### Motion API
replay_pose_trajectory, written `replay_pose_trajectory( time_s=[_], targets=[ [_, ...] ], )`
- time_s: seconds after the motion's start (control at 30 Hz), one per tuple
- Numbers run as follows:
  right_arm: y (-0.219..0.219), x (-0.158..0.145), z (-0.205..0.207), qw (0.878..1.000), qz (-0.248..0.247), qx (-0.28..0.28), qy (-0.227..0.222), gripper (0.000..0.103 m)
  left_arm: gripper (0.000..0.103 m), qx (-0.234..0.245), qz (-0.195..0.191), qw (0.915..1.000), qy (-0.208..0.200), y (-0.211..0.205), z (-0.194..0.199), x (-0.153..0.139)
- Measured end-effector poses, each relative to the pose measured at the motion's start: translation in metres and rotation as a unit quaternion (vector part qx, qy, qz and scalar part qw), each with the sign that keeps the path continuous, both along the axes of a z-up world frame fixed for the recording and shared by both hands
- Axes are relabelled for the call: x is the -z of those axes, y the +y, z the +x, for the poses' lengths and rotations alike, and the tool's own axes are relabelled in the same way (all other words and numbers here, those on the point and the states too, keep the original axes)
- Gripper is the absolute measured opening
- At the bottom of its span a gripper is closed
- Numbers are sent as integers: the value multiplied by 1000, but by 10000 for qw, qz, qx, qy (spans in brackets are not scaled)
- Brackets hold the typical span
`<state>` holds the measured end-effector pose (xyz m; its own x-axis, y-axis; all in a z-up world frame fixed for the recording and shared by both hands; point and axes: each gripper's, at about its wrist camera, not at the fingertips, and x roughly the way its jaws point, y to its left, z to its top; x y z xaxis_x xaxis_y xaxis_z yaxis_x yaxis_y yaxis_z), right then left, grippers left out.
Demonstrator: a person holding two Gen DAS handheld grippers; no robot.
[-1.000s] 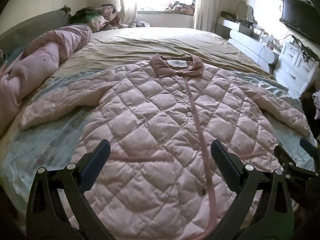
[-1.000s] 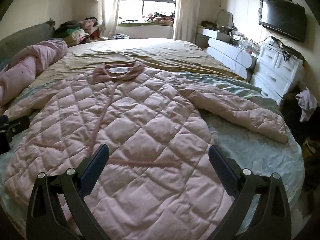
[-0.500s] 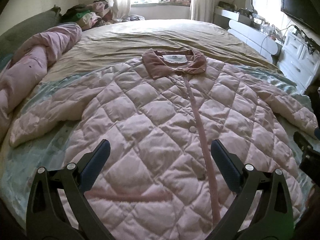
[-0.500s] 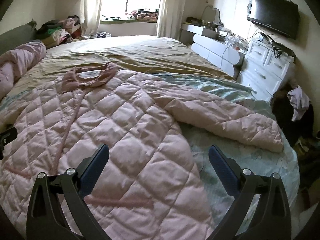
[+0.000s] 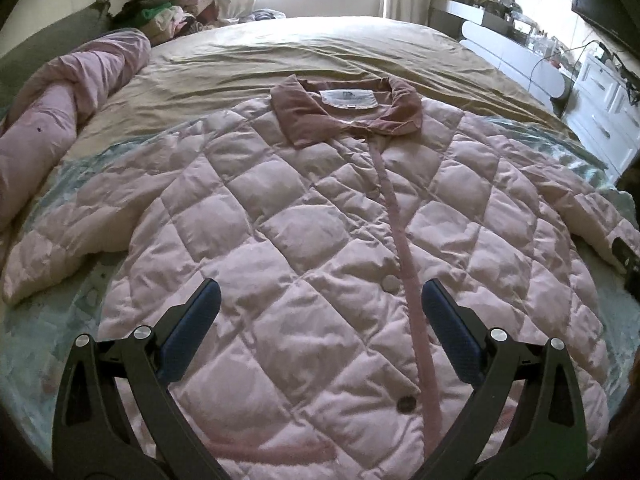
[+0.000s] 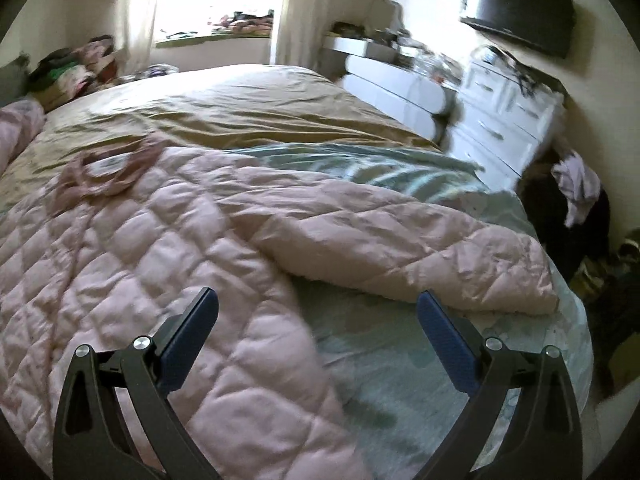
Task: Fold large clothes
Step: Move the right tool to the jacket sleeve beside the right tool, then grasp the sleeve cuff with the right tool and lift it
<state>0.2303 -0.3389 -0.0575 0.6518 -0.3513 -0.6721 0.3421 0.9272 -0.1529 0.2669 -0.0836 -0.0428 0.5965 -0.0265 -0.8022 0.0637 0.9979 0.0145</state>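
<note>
Left wrist view: left gripper [image 5: 320, 312] hangs spread and empty over the quilted jacket [image 5: 304, 240], flat on the bed [image 5: 320, 56]

Right wrist view: right gripper [image 6: 318, 320], spread, faces the sleeve [image 6: 400, 240]; puffy padding may slip a shallow pinch

left wrist: low over the jacket [image 5: 320, 220] front, faces the collar and window | right wrist: near its right sleeve [image 6: 400, 248], faces the dresser [image 6: 508, 120] | shared: jacket, bed [image 5: 320, 60]

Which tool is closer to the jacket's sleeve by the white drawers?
Right. The right tool hangs just before that sleeve. The left tool is over the jacket's front, farther from it.
</note>
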Motion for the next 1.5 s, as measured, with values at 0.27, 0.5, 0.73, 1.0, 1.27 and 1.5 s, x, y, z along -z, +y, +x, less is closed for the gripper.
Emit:
replay_pose_trajectory(
  time_s=[0.27,0.5,0.73,1.0,1.27,1.5],
  targets=[
    [-58,12,14,9978,1,662,56,99,94,-36,66,10000,52,-3,20,8],
    [-100,23,16,9933,317,1105,92,99,94,7,165,9998,55,-18,37,14],
    [-152,39,9,9808,771,1790,81,99,94,107,128,9996,222,-46,44,27],
    [-234,67,-19,9314,2068,2993,-116,99,94,320,291,9986,289,-62,34,31],
    [-286,85,-37,8768,3078,3631,-689,99,94,294,386,9984,275,-53,37,18],
    [-300,80,-33,8800,2901,3661,-862,55,94,211,288,9993,74,-42,38,-1]
  ],
)
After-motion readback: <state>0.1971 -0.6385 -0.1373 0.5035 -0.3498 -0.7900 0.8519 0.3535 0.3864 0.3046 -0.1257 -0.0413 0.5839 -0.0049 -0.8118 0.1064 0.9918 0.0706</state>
